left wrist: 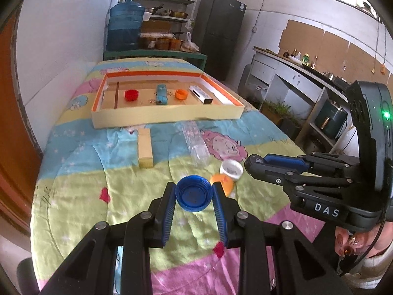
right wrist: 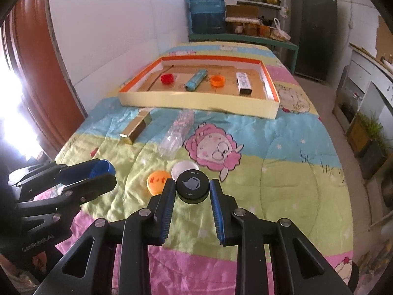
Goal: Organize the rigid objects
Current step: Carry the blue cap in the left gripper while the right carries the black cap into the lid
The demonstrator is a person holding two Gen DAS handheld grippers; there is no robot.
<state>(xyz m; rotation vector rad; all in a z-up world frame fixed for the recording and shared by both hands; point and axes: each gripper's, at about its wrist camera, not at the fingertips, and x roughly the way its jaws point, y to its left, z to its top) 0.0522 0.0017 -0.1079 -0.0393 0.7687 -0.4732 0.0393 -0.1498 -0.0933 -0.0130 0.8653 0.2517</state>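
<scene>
My left gripper (left wrist: 194,189) is shut on a blue cap (left wrist: 193,196), held above the quilt; it also shows in the right wrist view (right wrist: 102,168). My right gripper (right wrist: 192,184) is shut on a black round lid (right wrist: 192,189). An orange ball (right wrist: 157,182) and a white cap (right wrist: 184,168) lie just beyond both grippers. A clear plastic bottle (right wrist: 175,132) and a gold box (right wrist: 136,130) lie further out. The shallow box tray (right wrist: 196,100) holds a red cap (right wrist: 167,78), a blue tube (right wrist: 195,80), an orange cap (right wrist: 217,80) and a white remote (right wrist: 243,83).
The table is covered with a cartoon quilt (right wrist: 282,167). A white wall runs along the left. A blue water jug (right wrist: 207,9), shelves and a dark fridge (right wrist: 314,27) stand beyond the far end. A counter (left wrist: 294,73) lines the right side.
</scene>
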